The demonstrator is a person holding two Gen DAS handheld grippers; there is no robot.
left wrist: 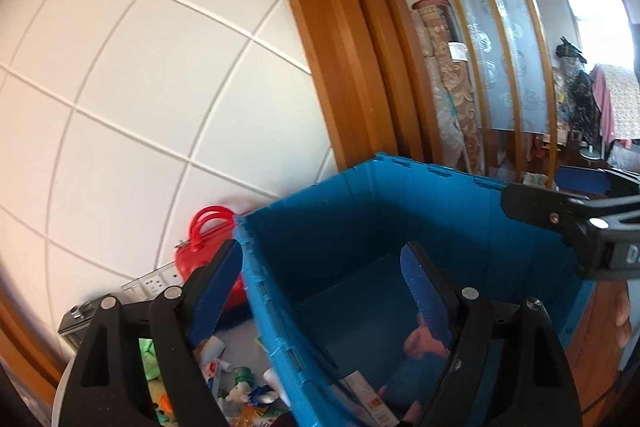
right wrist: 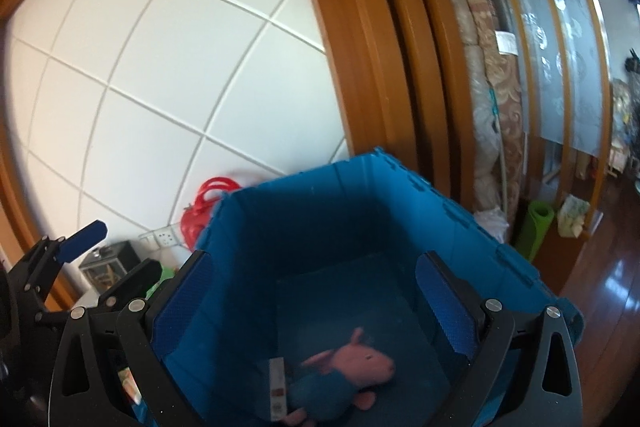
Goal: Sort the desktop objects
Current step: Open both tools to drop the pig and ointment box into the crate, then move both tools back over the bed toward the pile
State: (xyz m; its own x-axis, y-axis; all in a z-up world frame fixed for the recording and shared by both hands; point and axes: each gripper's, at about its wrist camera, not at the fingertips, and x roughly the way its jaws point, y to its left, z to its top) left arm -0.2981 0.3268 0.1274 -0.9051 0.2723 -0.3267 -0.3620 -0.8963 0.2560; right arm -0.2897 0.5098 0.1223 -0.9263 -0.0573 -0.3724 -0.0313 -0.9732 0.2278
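Observation:
A blue plastic crate [left wrist: 360, 211] [right wrist: 320, 211] stands against the tiled wall. At its bottom lie a pink pig plush in a blue shirt [right wrist: 352, 363] [left wrist: 420, 343] and a small white box [right wrist: 278, 391] [left wrist: 368, 399]. My right gripper [right wrist: 316, 291] is open and empty above the crate's inside. My left gripper [left wrist: 320, 287] is open and empty, straddling the crate's left wall. Several small toys and packets [left wrist: 240, 383] lie left of the crate. The right gripper also shows at the right edge of the left wrist view [left wrist: 576, 223].
A red plastic case with handles [left wrist: 200, 247] [right wrist: 200, 211] leans on the wall behind the crate. A small dark box [right wrist: 112, 259] and wall sockets [right wrist: 164, 237] are at left. A wooden door frame [left wrist: 340, 47], rolled carpets [right wrist: 496, 107] and a green mat [right wrist: 534, 231] stand at right.

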